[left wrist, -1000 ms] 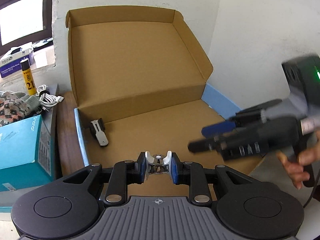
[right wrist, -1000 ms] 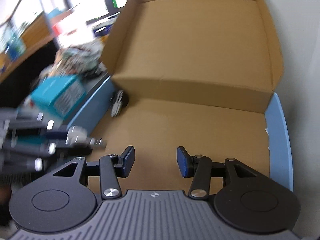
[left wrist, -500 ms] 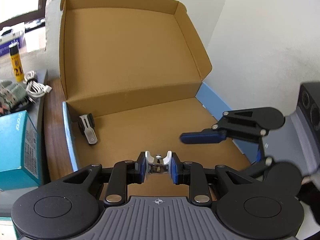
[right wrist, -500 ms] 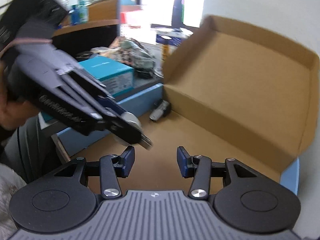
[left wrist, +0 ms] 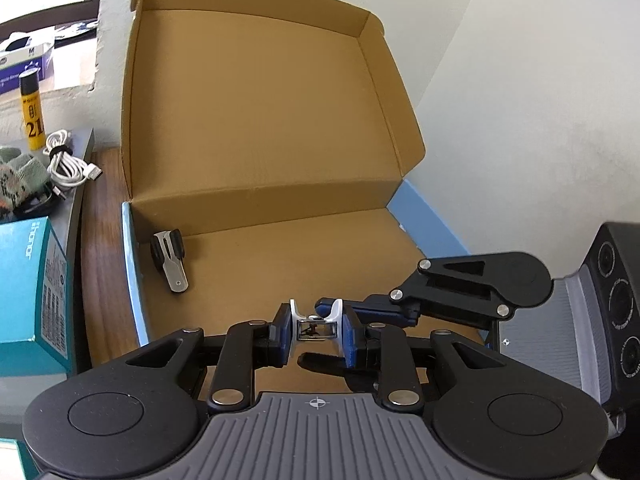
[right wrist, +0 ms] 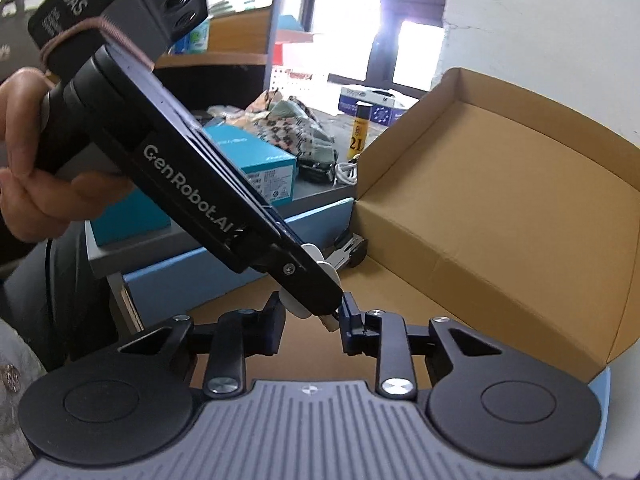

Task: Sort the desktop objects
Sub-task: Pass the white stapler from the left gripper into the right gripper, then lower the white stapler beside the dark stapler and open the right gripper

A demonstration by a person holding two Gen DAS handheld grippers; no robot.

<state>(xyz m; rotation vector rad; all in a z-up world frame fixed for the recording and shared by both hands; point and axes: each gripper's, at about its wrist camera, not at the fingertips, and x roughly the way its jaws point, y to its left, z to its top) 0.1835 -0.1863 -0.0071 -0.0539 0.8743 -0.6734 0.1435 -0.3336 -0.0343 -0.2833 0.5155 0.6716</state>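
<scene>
Your left hand-held gripper (left wrist: 316,330) is clamped on a small white-and-metal clip (left wrist: 316,322), low over the front of the open cardboard box (left wrist: 256,128). Your right hand-held gripper (right wrist: 312,320) comes in from the side — its jaws are closing, with the clip and the tip of the left one between them. From the right wrist view one finger (right wrist: 352,318) looks to be touching the clip's white end; the other finger (right wrist: 276,314) is partly hidden, so you cannot tell whether it presses.

A second clip, black and silver (left wrist: 170,258), lies in the box's back left corner, just beside the blue side wall (left wrist: 132,264). The rest of the box floor is bare cardboard, and the raised lid stands as a wall behind it.

Left of the box, on a grey surface (left wrist: 76,200), stand a teal carton (left wrist: 32,288), a coiled white cable (left wrist: 68,164), a patterned cloth (left wrist: 16,176) and a yellow tube (left wrist: 32,114). A strip of wooden surface (left wrist: 102,248) shows between them and the box.

A white wall (left wrist: 520,120) closes the right side — windows show behind the clutter.
</scene>
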